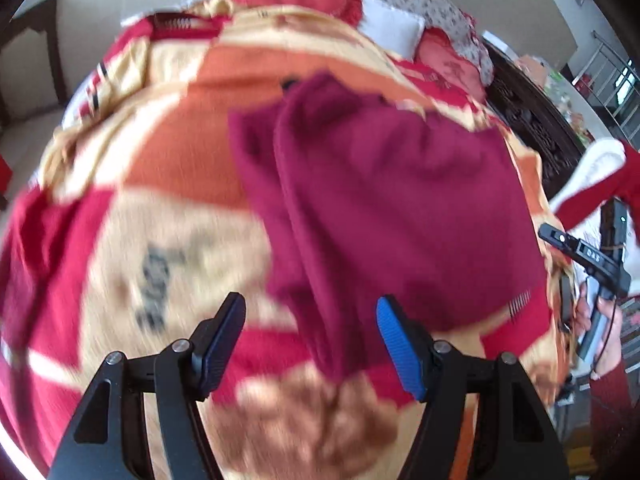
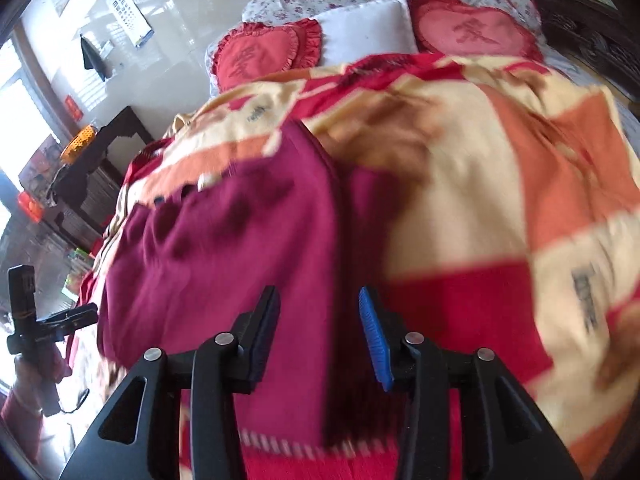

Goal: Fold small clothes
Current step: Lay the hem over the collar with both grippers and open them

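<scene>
A dark red garment [image 1: 384, 200] lies partly folded on the blanket [image 1: 160, 184] on the bed. The left gripper [image 1: 312, 334] and right gripper [image 2: 318, 332] hang over it, fingers apart, holding nothing. Next, each probably needs to pinch an edge for another fold.

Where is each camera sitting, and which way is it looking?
Left wrist view: sits on the left gripper, looking down its open fingers at the maroon garment on the blanket; the right hand shows at the right edge.
Right wrist view: sits on the right gripper, looking down at the garment's edge, pillows beyond; the left hand shows at the left edge.
Both share the garment, blanket and pillows.
</scene>
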A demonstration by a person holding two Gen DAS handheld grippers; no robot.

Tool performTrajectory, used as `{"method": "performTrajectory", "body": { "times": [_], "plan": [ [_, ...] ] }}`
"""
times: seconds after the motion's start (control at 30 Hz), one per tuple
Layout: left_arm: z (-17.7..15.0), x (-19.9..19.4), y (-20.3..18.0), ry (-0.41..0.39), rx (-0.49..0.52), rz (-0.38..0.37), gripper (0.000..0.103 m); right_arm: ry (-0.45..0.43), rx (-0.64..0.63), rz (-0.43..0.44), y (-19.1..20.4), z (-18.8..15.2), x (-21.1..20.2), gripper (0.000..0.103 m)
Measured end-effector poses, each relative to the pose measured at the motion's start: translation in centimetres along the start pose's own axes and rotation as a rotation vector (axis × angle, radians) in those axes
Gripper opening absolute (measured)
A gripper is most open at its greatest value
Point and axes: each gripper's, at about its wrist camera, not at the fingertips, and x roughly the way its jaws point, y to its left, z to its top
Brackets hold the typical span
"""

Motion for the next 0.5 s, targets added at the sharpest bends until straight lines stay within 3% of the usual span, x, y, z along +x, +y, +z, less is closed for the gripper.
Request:
{"method": "performTrajectory", "body": {
  "times": [0.1, 0.23, 0.27, 0.3, 0.33, 0.37, 0.4, 0.5],
  "plan": [
    [-1.2, 1.1, -0.6, 0.018, 0.024, 0.010, 0.072, 0.036, 0.026, 0.003, -0.8, -1.9, -0.1, 0.024],
    [-1.1, 2.2, -1.2, -0.011, -0.031, -0.033, 0.067, 0.047, 0.080, 0.041, -1.2, -3.3, 0.8, 0.024],
    [-1.0, 2.5, -1.4, -0.006, -0.030, -0.035, 0.052, 0.048, 0.088, 0.062, -1.0, -3.4, 1.1, 0.024],
    [-0.9, 2.8, -1.6, 0.007, -0.024, -0.030, 0.043, 0.053, 0.087, 0.069, -0.8, -3.4, 1.4, 0.024],
    [-0.6, 3.1, -1.8, 0.019, -0.010, -0.004, 0.030, 0.060, 0.080, 0.065, -0.5, -3.5, 1.7, 0.018],
    [-0.5, 3.1, -1.8, 0.020, -0.006, 0.003, 0.023, 0.063, 0.067, 0.059, -0.1, -3.5, 1.9, 0.012],
    [-0.4, 2.8, -1.7, 0.021, -0.010, -0.001, 0.019, 0.066, 0.054, 0.051, 0.2, -3.5, 1.9, 0.000],
    [-0.3, 0.9, -1.1, 0.002, -0.018, -0.006, 0.013, 0.041, 0.004, 0.034, 1.0, -3.1, 0.3, 0.000]
  ]
}}
